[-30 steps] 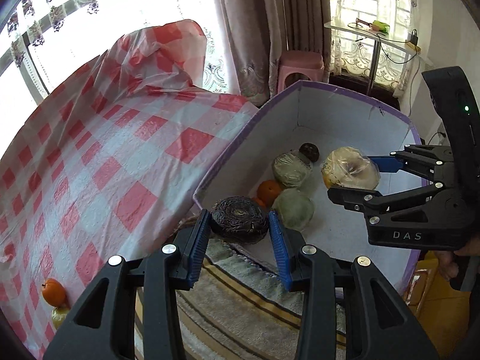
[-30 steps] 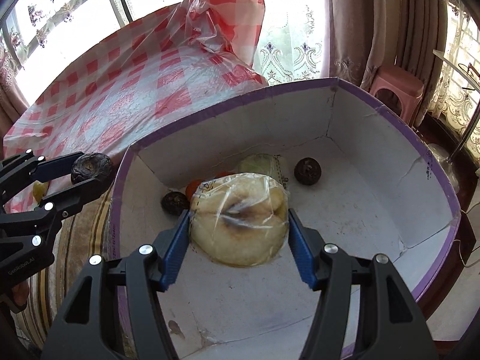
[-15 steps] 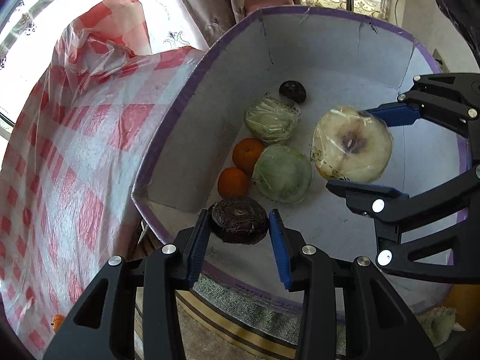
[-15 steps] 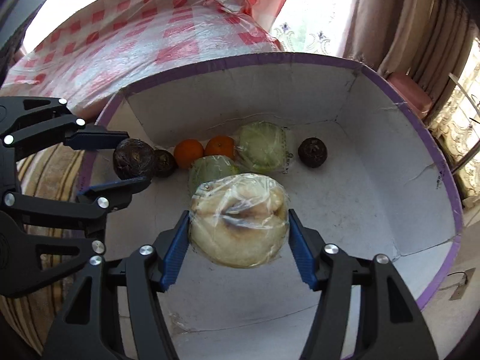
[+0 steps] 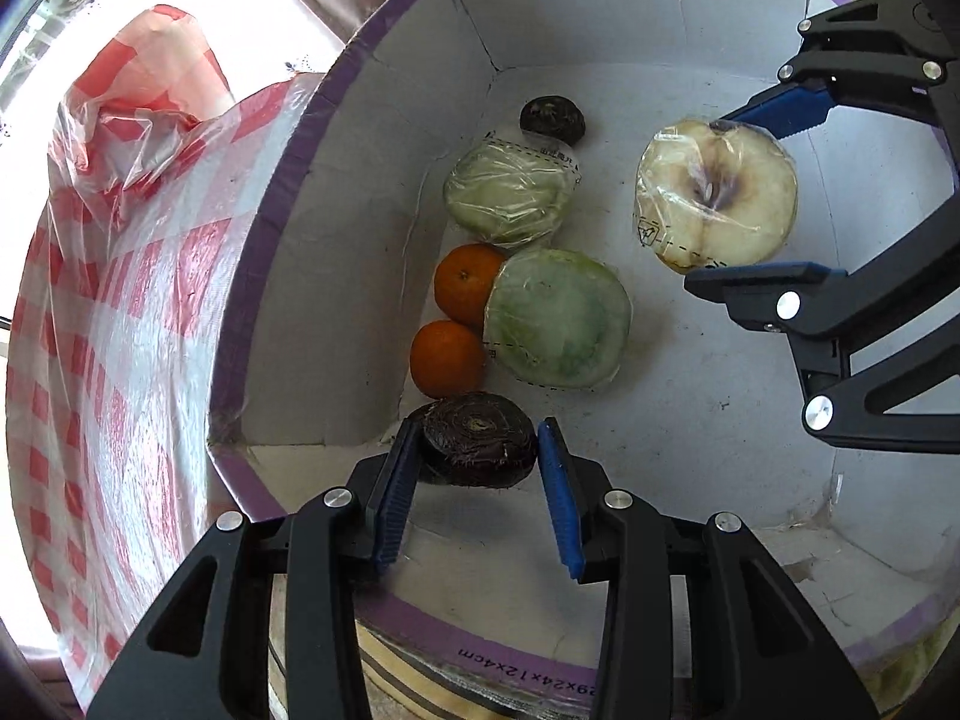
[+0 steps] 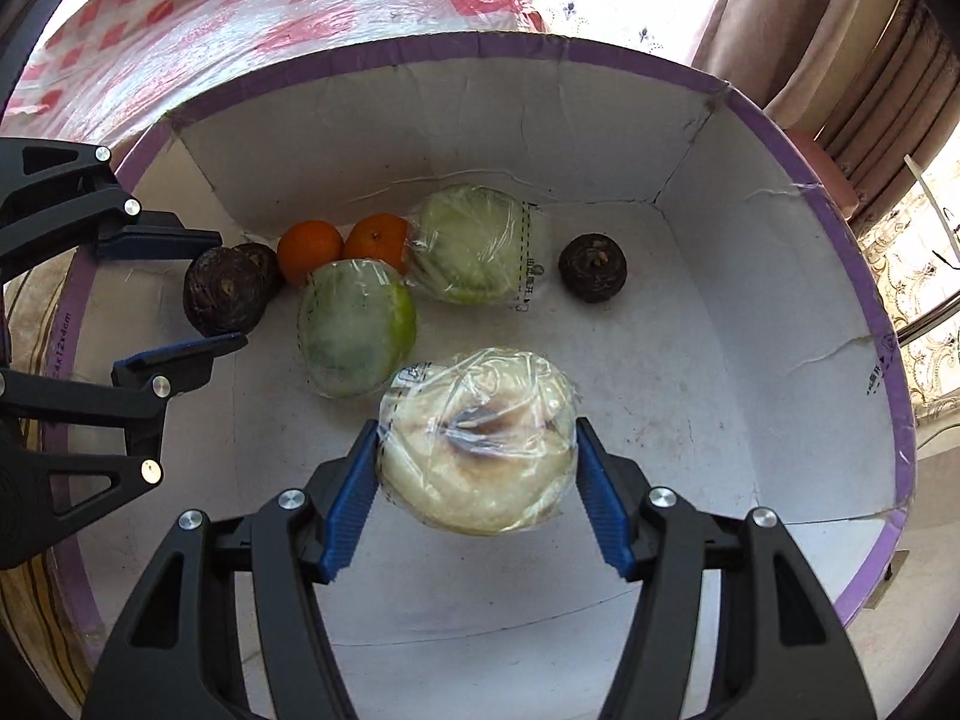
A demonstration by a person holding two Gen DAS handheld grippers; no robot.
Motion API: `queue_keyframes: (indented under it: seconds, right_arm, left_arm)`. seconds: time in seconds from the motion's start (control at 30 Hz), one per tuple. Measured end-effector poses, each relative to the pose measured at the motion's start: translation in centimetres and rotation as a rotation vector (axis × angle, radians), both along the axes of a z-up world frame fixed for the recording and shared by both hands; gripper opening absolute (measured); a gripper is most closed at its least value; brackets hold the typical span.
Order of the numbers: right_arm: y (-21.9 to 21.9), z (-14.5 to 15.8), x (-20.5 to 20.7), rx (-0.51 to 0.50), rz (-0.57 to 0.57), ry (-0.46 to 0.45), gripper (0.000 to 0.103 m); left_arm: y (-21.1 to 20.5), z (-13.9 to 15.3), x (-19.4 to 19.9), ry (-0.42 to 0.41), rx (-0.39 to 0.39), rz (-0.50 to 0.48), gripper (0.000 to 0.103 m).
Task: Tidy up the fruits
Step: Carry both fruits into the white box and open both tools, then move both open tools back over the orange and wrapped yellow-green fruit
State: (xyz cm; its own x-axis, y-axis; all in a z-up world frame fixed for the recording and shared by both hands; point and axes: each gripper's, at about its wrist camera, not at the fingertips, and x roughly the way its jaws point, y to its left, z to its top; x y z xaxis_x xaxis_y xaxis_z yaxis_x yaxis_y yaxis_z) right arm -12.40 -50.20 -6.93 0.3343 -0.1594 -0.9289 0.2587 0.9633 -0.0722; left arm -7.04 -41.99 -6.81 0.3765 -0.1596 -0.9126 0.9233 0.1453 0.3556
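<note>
A white cardboard box with a purple rim (image 5: 270,240) (image 6: 540,42) holds two oranges (image 5: 465,285) (image 6: 309,249), two green wrapped halves (image 5: 558,318) (image 6: 357,324) and a dark round fruit (image 5: 552,117) (image 6: 593,267). My left gripper (image 5: 474,438) (image 6: 227,288) is shut on another dark brown round fruit (image 5: 477,450) (image 6: 222,294), low inside the box's near-left corner beside the oranges. My right gripper (image 6: 477,450) (image 5: 714,204) is shut on a pale cut fruit in plastic wrap (image 6: 480,462) (image 5: 720,210), held over the middle of the box floor.
A red-and-white checked plastic cloth (image 5: 120,300) (image 6: 240,0) covers the table beside the box. A striped mat (image 5: 420,684) lies under the box's near edge. Curtains (image 6: 840,30) and a pink stool (image 6: 834,168) stand behind. A small dark fruit (image 6: 261,258) sits by the oranges.
Both grippers have sunk into the box with their fruits. The left one crossed the rim and rolled, and now hangs inside next to the oranges.
</note>
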Motion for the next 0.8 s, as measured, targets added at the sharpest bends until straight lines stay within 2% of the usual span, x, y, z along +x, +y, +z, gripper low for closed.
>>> queue_keyframes:
  seconds: [0.1,0.17,0.33,0.53,0.67,0.8]
  right_arm:
    - [0.0,-0.3,0.3,0.003,0.023,0.033,0.063]
    - [-0.1,-0.1,0.5,-0.008,0.022,0.025,0.068]
    - [-0.1,0.1,0.6,-0.004,0.014,0.010,0.072]
    - [0.0,0.8,0.1,-0.003,0.006,-0.010,0.078]
    - [0.1,1.0,-0.2,0.003,-0.005,-0.028,0.082]
    - [0.2,1.8,-0.5,-0.012,-0.021,-0.052,0.085]
  left_arm:
    - [-0.2,-0.4,0.2,-0.002,0.021,-0.004,0.038]
    - [-0.3,-0.5,0.3,-0.006,0.026,-0.007,0.038]
    - [-0.3,-0.7,0.1,-0.010,0.014,-0.002,0.040]
    - [0.0,-0.1,0.1,0.027,-0.019,-0.015,0.061]
    - [0.5,1.2,-0.1,0.013,-0.077,-0.016,0.081]
    - [1.2,2.5,-0.6,-0.008,-0.133,-0.028,0.087]
